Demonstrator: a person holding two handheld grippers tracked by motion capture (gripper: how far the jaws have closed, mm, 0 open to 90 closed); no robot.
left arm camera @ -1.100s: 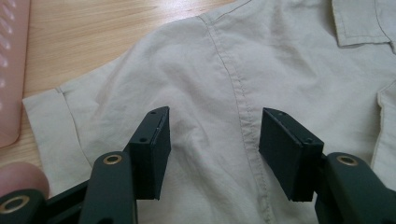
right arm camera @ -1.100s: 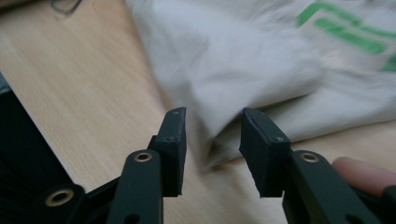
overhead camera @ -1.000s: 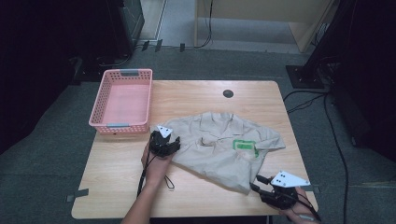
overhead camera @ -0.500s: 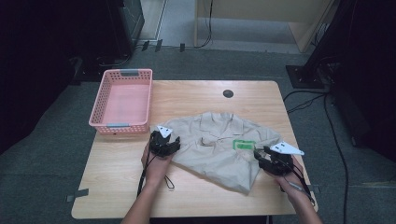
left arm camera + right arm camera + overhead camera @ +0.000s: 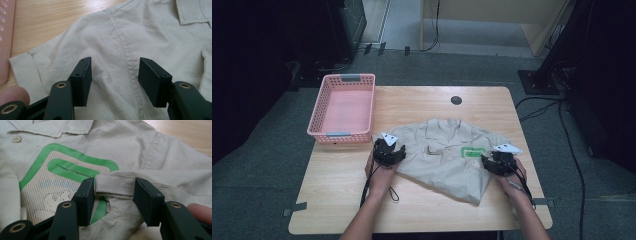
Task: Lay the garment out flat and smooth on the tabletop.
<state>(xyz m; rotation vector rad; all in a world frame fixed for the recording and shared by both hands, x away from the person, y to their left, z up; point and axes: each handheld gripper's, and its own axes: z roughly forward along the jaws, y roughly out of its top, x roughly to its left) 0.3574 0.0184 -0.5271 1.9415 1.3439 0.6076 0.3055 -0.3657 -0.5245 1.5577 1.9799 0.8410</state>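
Beige shirt (image 5: 442, 155) lies mid-desk (image 5: 422, 102), right gripper (image 5: 113, 192) jaws just closing around the folded sleeve cuff, left gripper (image 5: 113, 75) jaws half open, empty over the shoulder seam: pinch the cuff fully before folding inward.

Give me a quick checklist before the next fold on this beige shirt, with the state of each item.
1. Shirt lies on the table, collar away from the person: ok.
2. Right gripper has the folded sleeve cuff between its jaws: ok; firm clamp: cannot tell.
3. Left gripper gripping fabric: not ok, jaws open over the shoulder seam.
4. Green pocket patch uncovered: not ok, cuff overlaps its edge.
5. Pink basket apart from shirt: ok.
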